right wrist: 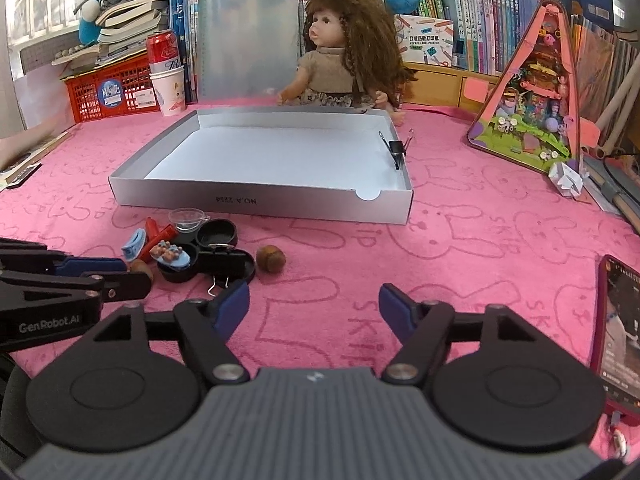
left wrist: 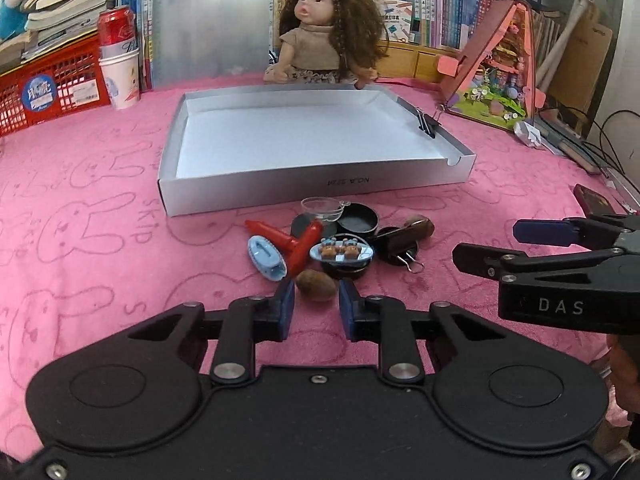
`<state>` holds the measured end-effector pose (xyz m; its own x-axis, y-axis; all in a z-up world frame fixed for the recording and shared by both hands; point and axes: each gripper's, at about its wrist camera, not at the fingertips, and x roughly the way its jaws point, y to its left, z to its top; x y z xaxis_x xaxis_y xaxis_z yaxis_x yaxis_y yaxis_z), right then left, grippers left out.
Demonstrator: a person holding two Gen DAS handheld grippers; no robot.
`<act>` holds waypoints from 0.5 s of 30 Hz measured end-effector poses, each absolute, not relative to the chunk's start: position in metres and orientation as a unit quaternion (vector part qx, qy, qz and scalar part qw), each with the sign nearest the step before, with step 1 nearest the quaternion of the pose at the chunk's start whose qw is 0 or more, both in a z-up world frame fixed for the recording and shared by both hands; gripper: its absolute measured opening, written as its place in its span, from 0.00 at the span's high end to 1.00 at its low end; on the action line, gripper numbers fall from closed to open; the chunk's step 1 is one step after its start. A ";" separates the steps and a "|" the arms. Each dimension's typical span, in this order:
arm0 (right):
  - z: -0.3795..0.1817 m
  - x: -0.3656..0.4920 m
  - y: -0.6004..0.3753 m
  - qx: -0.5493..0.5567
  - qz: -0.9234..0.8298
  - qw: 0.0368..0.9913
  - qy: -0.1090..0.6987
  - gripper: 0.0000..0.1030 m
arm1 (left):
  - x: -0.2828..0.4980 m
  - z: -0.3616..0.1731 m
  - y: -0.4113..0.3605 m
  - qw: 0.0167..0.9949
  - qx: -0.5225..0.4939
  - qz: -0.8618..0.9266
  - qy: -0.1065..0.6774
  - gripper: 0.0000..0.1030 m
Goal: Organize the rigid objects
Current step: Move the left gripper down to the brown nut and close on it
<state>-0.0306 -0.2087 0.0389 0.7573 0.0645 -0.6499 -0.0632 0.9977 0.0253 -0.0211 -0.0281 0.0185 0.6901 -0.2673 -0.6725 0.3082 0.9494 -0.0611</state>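
Cloth in pink is spread beneath a grey tray, with small objects heaped just near of it. Right gripper is held apart; left gripper is nearly closed around a brown nut, contact unclear.

On the pink cloth lay one grey box lid, two brown nuts, one clear cup, one red piece, one blue piece, one bear plate, two binder clips. At the far edge: one doll, one can.
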 end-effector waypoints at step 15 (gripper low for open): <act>0.036 -0.012 -0.205 -0.019 0.032 0.940 0.339 0.37 | -0.014 0.013 -0.032 0.922 0.043 -0.166 0.347 0.79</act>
